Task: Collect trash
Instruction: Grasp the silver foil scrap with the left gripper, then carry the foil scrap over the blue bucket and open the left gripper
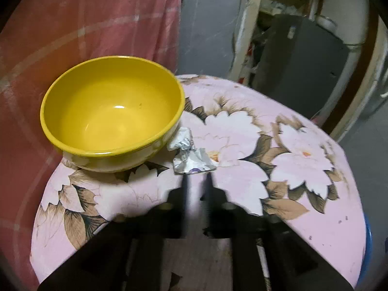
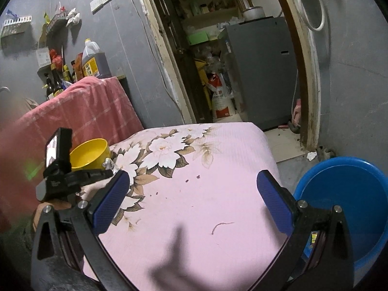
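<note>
A crumpled silver foil wrapper (image 1: 191, 160) lies on the pink flowered tablecloth (image 1: 315, 218), right against the base of a yellow bowl (image 1: 111, 111). My left gripper (image 1: 197, 178) has its two dark fingertips at the wrapper's near edge, a narrow gap between them, and they do not press on the foil. From the right wrist view the left gripper (image 2: 80, 177) shows side on beside the bowl (image 2: 89, 154) and the wrapper (image 2: 109, 163). My right gripper (image 2: 194, 181) hangs wide open over the bare cloth (image 2: 218, 145), with nothing between its blue pads (image 2: 114, 198).
A blue plastic basin (image 2: 351, 194) stands on the floor to the right of the table. A red checked cloth (image 2: 84, 111) covers something behind the bowl. A doorway with a grey cabinet (image 2: 262, 72) lies beyond the table's far edge. Bottles (image 2: 92, 60) crowd a shelf at the back left.
</note>
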Demonstrator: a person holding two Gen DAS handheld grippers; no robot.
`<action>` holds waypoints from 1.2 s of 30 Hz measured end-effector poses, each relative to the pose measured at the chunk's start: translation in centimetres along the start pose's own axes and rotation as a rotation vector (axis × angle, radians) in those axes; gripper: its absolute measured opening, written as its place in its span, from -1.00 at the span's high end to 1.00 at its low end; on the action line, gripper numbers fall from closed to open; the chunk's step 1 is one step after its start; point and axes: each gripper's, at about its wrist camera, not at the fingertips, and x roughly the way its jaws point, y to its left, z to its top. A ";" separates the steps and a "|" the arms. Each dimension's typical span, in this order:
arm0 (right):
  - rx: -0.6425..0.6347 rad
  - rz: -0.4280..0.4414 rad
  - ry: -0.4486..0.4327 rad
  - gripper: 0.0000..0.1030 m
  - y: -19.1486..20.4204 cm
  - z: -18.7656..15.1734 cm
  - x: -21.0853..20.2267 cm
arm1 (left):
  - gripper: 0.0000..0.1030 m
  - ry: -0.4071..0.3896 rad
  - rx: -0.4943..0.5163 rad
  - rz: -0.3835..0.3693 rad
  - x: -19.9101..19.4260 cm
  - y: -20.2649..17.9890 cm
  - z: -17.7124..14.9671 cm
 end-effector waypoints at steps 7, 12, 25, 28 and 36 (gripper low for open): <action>-0.002 0.007 0.015 -1.00 -0.1 -0.3 1.0 | 0.25 0.053 -0.046 0.054 2.3 -1.3 1.9; -0.003 -0.021 0.035 -1.00 -0.4 -0.9 1.3 | 0.82 0.044 -0.138 0.086 2.6 -0.7 2.6; 0.032 -0.068 0.064 -1.00 -1.7 -3.2 -2.9 | 0.88 -0.033 0.006 -0.236 -4.0 -3.3 -1.6; 0.047 -0.108 0.021 -1.00 -2.4 -3.2 -4.8 | 0.88 -0.073 0.085 -0.316 -6.3 -6.5 -2.7; 0.075 -0.311 -0.172 -1.00 -7.0 -0.8 -12.7 | 0.85 -0.181 0.317 -0.581 -11.0 -20.0 -5.2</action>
